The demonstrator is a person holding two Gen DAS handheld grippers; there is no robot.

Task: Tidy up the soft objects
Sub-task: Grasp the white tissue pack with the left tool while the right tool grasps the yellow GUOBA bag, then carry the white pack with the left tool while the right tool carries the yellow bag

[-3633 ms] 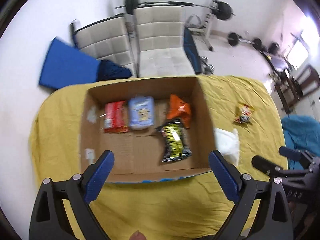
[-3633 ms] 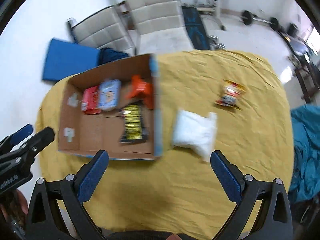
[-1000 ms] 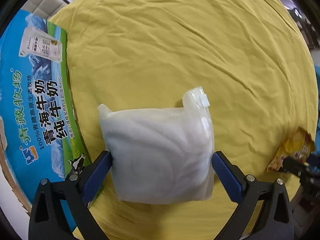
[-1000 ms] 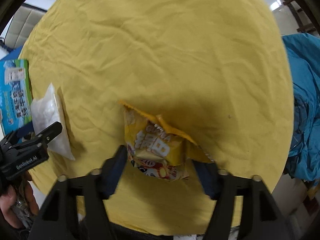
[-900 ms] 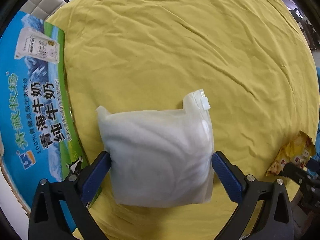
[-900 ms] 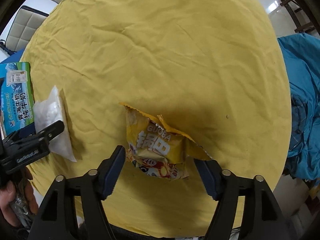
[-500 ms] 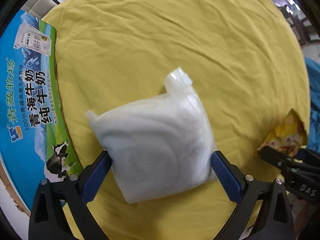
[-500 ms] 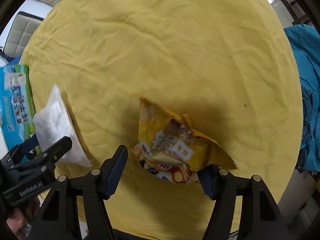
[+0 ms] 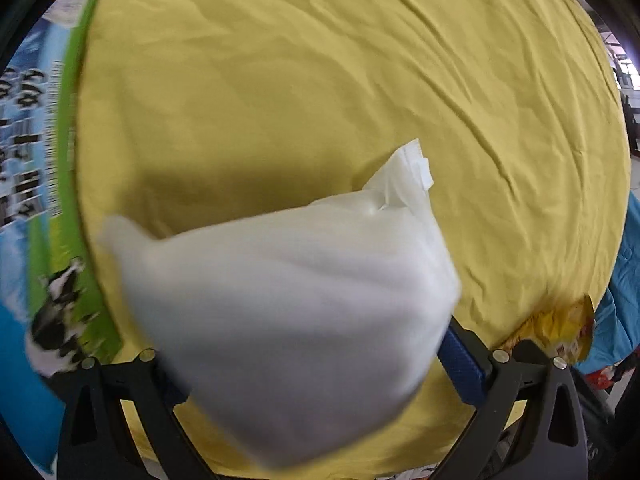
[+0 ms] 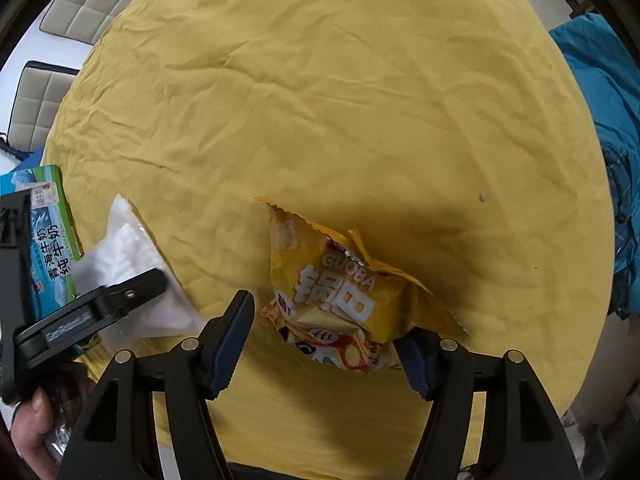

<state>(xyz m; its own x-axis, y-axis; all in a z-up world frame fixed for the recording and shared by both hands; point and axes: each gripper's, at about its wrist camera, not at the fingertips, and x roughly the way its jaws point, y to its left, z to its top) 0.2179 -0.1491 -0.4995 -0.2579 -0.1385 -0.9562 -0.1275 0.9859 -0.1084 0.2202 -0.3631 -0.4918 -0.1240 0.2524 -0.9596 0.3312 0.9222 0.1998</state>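
The left gripper (image 9: 312, 376) is clenched on the white bag (image 9: 296, 320): the puffy bag fills the gap between the blue pads, bulges over them and hides the left pad, and it looks lifted off the yellow cloth (image 9: 320, 80) with a shadow on the cloth behind it. The bag's sealed tab points away from the gripper. To the left of the bag, close beside it, stands the printed side of the milk carton box (image 9: 44, 200), blue and green with a cow on it, blurred here. To the right of the bag, near the tabletop edge, the corner of the yellow snack packet (image 9: 560, 328) shows.

The right gripper (image 10: 328, 344) points steeply down with its jaws around the snack packet. The right pad touches the packet's lower right corner; the left pad stands just apart from its side, so I cannot tell whether it is truly grasped. The packet lies crumpled on the cloth, its jagged top edge pointing away from the gripper. Left of the packet, the white bag sits in the other gripper, with a hand (image 10: 32, 432) below. Blue fabric (image 10: 600, 120) lies past the tabletop edge on the packet's right, pale cushioned chairs (image 10: 80, 4) beyond it at upper left.
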